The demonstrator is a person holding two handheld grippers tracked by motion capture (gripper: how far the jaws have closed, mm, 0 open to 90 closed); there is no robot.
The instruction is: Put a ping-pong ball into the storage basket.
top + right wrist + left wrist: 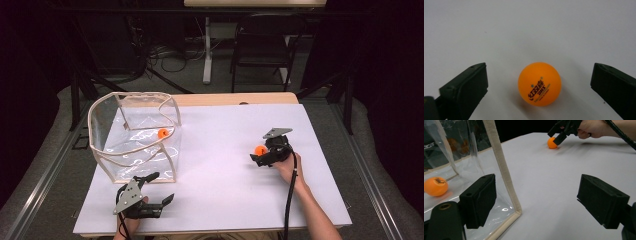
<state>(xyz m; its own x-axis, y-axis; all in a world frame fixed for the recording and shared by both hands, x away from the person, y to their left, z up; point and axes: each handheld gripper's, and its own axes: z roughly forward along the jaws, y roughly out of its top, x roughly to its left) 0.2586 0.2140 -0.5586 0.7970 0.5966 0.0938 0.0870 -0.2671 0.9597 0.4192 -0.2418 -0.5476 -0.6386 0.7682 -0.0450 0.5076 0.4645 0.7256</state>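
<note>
High view: right gripper [261,152] is hovering at the orange ball [260,149] on the white table [225,175], lining up a grasp.
Left gripper view: left gripper [536,202], jaws apart, is waiting beside the clear bag [504,170], probably to steady it; a second ball [435,186] is lying inside.
Right gripper view: jaws are standing wide, flanking the ball without touching.

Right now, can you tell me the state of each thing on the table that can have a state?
Clear bag: upright, top open, one orange ball inside.
Ball in the bag: resting on the bag's floor.
Ball on the table: free, sitting between the right gripper's jaws, untouched.
Right gripper: open, jaws on either side of that ball.
Left gripper: open, empty, near the bag's front corner.
</note>
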